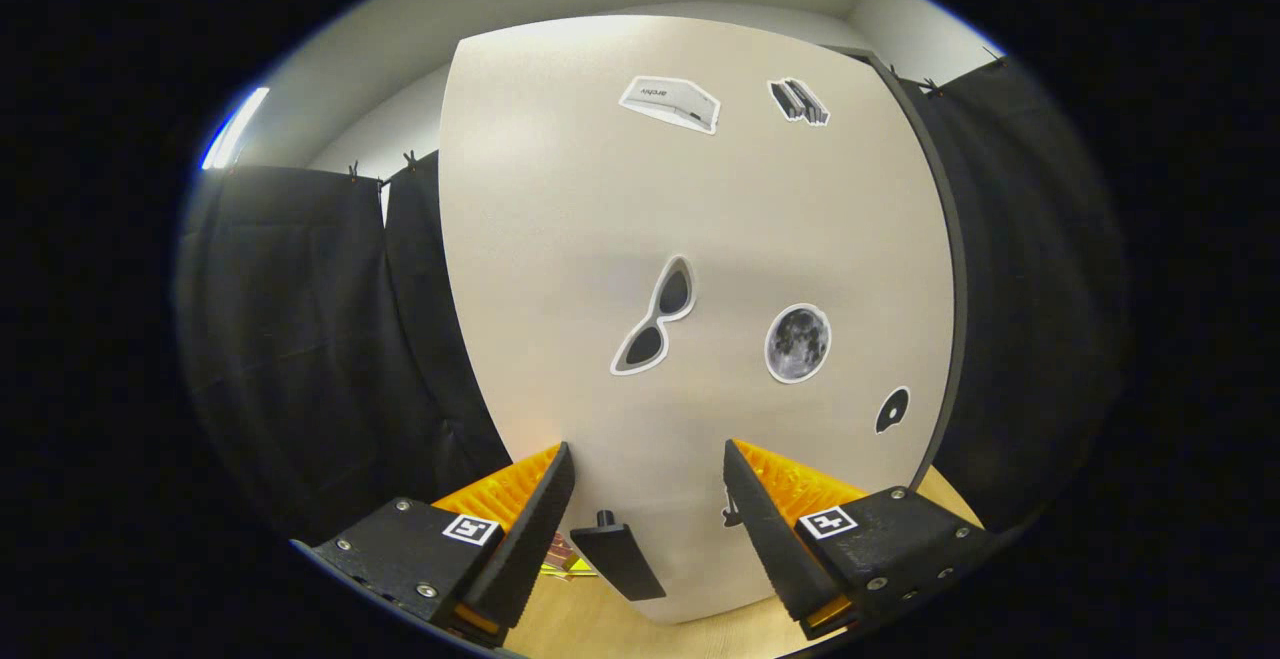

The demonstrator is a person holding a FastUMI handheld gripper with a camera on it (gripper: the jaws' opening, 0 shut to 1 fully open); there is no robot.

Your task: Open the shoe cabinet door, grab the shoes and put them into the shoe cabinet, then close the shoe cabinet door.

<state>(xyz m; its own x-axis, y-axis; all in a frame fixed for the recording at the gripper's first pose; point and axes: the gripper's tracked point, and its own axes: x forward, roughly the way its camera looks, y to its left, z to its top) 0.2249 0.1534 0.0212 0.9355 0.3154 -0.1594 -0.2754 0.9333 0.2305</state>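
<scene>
The shoe cabinet door (700,269) is a pale panel with several stickers on it, among them sunglasses and a moon. It stands right in front of me, very close. Its dark handle (617,559) juts out near the door's lower edge, between my fingers and nearer the left one. My gripper (648,459) is open, fingers spread wide with nothing held between them. A dark frame edge (950,269) runs along the door's right side. No shoes can be seen.
Black cloth walls (300,339) hang on both sides of the cabinet. A light wooden surface (700,634) lies below the door. Something small and yellowish (562,567) sits low beside the handle, mostly hidden by the left finger.
</scene>
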